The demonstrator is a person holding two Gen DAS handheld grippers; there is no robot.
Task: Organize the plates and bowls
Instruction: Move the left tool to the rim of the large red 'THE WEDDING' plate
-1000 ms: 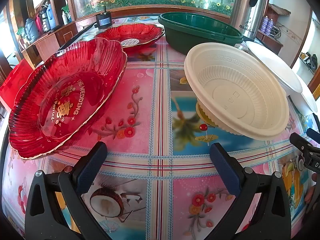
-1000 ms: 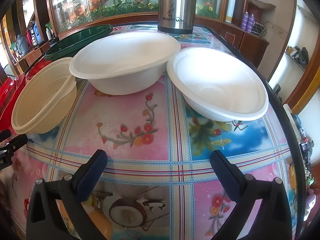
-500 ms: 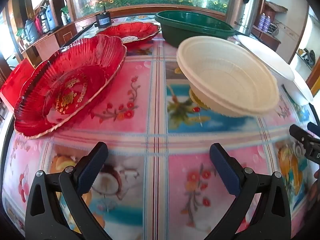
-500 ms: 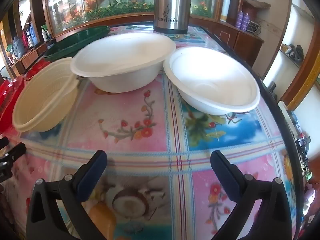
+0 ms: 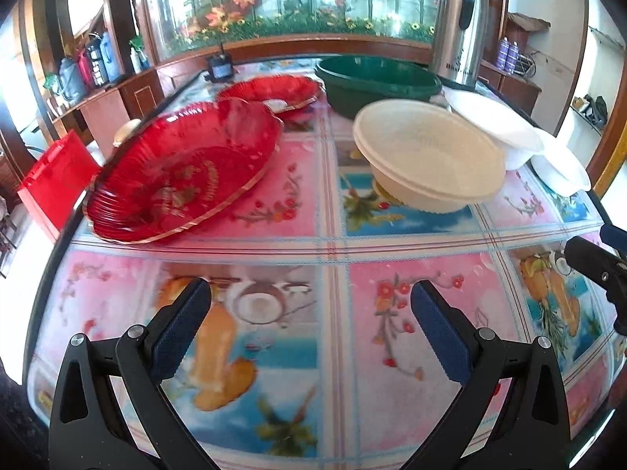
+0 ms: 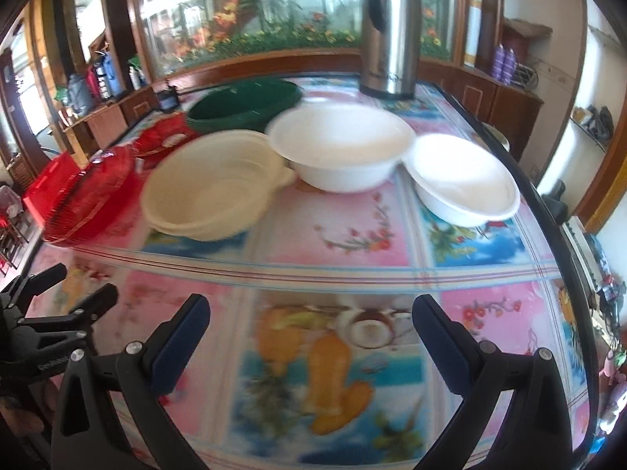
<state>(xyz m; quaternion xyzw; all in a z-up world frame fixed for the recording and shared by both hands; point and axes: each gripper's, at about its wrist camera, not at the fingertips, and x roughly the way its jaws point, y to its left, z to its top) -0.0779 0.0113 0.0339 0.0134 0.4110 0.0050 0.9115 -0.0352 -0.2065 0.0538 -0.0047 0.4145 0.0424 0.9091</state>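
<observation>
Well beyond both grippers' gaping jaws sits the cream bowl.

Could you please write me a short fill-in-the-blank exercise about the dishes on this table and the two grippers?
1. The steel flask stands behind the ____ basin.
2. The cream bowl sits between the big red plate and the ____ bowls.
3. The left gripper and right gripper both have their jaws ____, holding nothing.

Missing words: green; white; open
</observation>
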